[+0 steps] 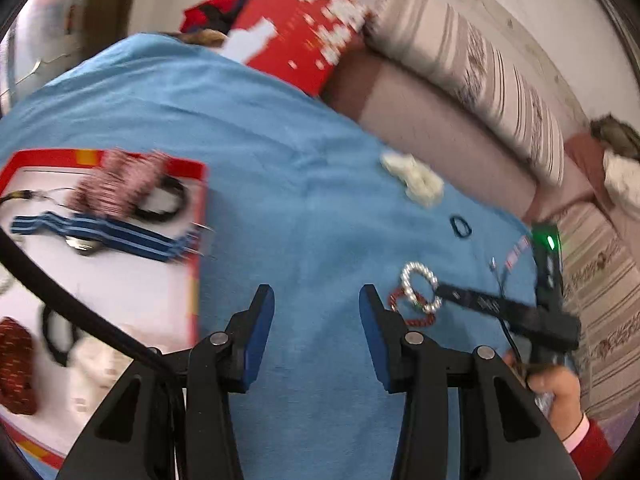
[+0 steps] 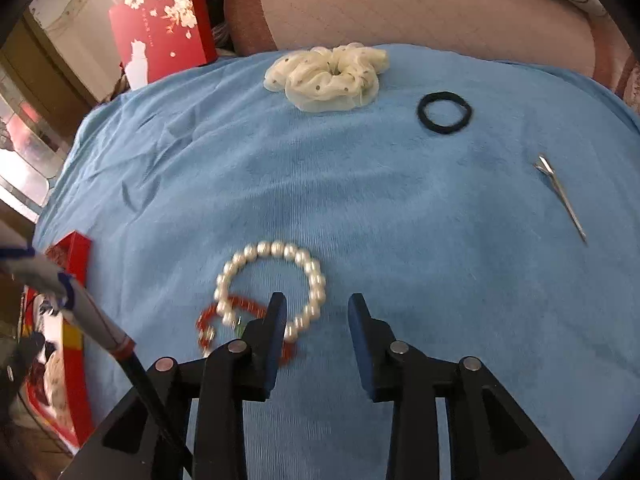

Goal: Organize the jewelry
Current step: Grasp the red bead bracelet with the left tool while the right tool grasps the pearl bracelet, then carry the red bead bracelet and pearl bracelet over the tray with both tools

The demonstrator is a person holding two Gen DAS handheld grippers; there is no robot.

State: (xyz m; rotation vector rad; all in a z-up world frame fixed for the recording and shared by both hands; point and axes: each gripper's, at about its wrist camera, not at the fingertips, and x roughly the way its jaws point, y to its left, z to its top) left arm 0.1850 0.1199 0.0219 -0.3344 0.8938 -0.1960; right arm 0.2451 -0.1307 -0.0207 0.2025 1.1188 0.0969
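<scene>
Hovering low over blue cloth [image 2: 360,200], right gripper [image 2: 317,300] with jaws parted wide, nothing between them. Pearl bracelet [image 2: 270,284] flat on cloth just ahead and slightly left of the gap; left fingertip [image 2: 278,308] overlapping the ring's near-right arc, whether touching cannot be told. Red bead bracelet [image 2: 240,312] lying partly under the pearl ring, further left. Judged next move: small shift left so one finger enters the ring and jaws straddle the bead strand. Ring, so no long axis; any arc serves.

Left gripper [image 1: 316,300] also wide and empty, over bare cloth, pearl ring off to its right. Right arm nearer. Red-rimmed tray [image 1: 200,240] with sorted pieces at far left, well apart from the bracelets. Cream scrunchie [image 2: 328,76], black hair tie [image 2: 444,112], metal clip [image 2: 560,196] lying beyond.
</scene>
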